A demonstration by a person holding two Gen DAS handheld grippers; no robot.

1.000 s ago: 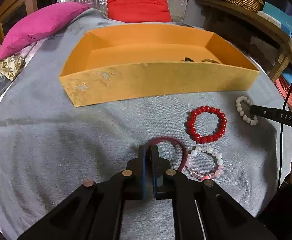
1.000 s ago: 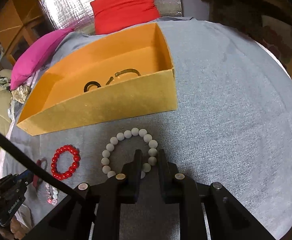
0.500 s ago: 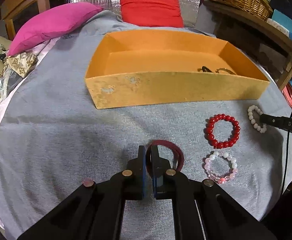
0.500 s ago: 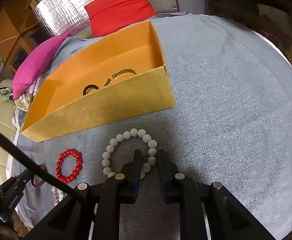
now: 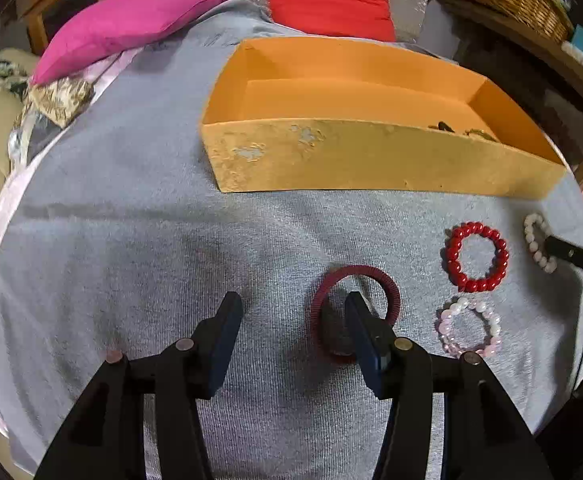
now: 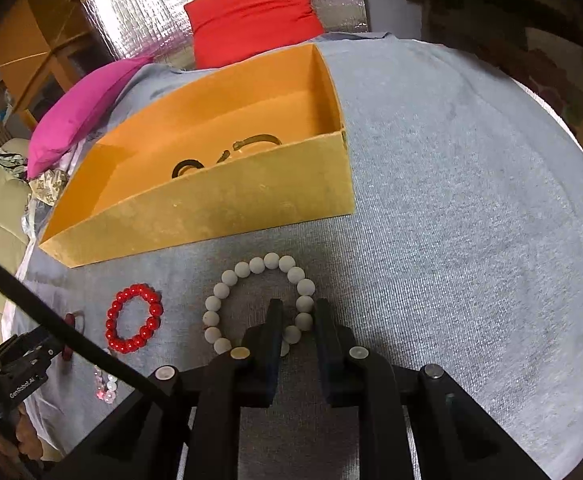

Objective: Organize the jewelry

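My left gripper (image 5: 291, 312) is open, with its right finger standing inside a dark red ribbed bangle (image 5: 387, 284) on the grey cloth. A red bead bracelet (image 5: 477, 256) and a pink-white bead bracelet (image 5: 469, 328) lie to its right. My right gripper (image 6: 297, 312) is shut on the near side of a white bead bracelet (image 6: 227, 280). An orange box (image 5: 371, 160) stands behind, with two dark bracelets (image 6: 227, 156) inside. The red bead bracelet also shows in the right wrist view (image 6: 133, 322).
A pink cushion (image 5: 131, 20) and a red cushion (image 5: 327, 0) lie beyond the box. A wicker basket (image 5: 507, 0) sits on a wooden shelf at the right. The grey cloth (image 6: 471, 220) stretches wide to the right of the box.
My left gripper has opened and let go of the dark red bangle, which now lies on the cloth around its right finger. The right gripper stays shut on the white bracelet.
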